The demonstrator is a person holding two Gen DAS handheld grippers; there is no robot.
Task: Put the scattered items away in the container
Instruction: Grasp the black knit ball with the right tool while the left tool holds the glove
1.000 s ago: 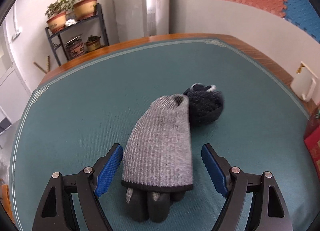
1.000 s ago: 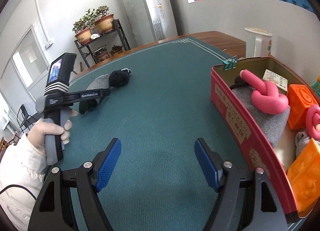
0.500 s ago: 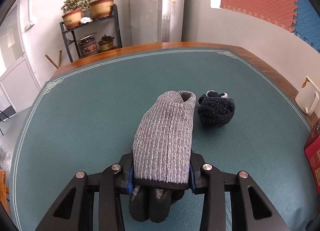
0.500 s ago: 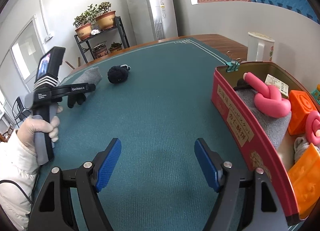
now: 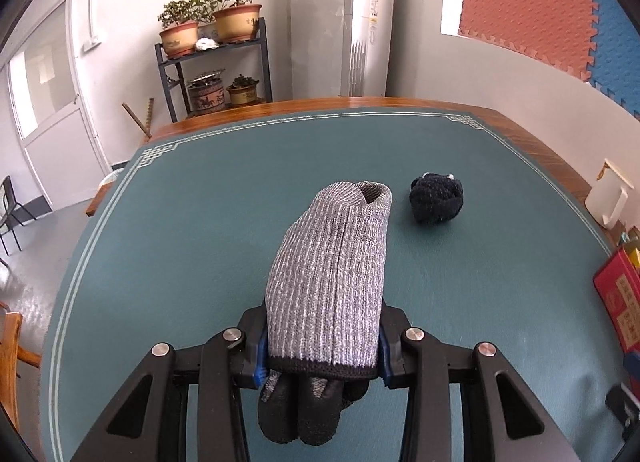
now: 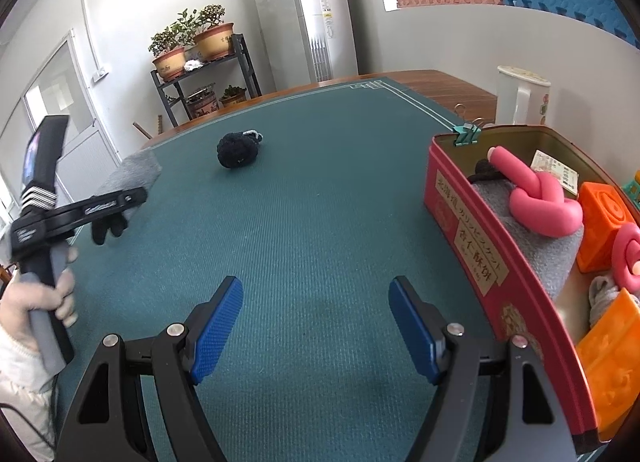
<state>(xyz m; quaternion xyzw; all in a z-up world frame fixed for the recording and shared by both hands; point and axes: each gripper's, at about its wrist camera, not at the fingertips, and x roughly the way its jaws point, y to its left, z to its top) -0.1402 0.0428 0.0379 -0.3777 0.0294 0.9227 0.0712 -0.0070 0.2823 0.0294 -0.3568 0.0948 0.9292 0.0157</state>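
Left gripper (image 5: 322,358): clamped on the grey knit glove (image 5: 332,282), which is squeezed between the 2 blue pads just above its black hem; the glove's black fingertips hang below the jaws.
Grey knit glove: held clear of the green table mat (image 5: 192,230) in the right wrist view (image 6: 132,174), with the open cuff pointed away from the camera.
Left hand (image 6: 44,298): wrapped around the gripper's handle at the left edge of the right wrist view; a white sleeve (image 6: 20,382) is seen below it.
Right gripper (image 6: 316,326): jaws spread wide, with nothing between the 2 blue pads; only bare mat is seen beneath them.
Black knit ball (image 5: 438,200): lying on the mat, near the glove's cuff and apart from it, toward the far side of the table.
Red tin (image 6: 472,246): standing on the mat at the right, just beside the right gripper; open at the top.
Tin contents: a grey cloth (image 6: 536,258), a knotted pink tube (image 6: 536,202), 2 orange blocks (image 6: 604,222), a paper card (image 6: 556,176).
Binder clip (image 6: 466,133): clipped on the tin's far corner.
White pitcher (image 6: 520,100): standing behind the tin on the wooden table edge.
Background: a plant rack (image 5: 216,62) and a tall white air conditioner (image 5: 340,18) against the far wall.
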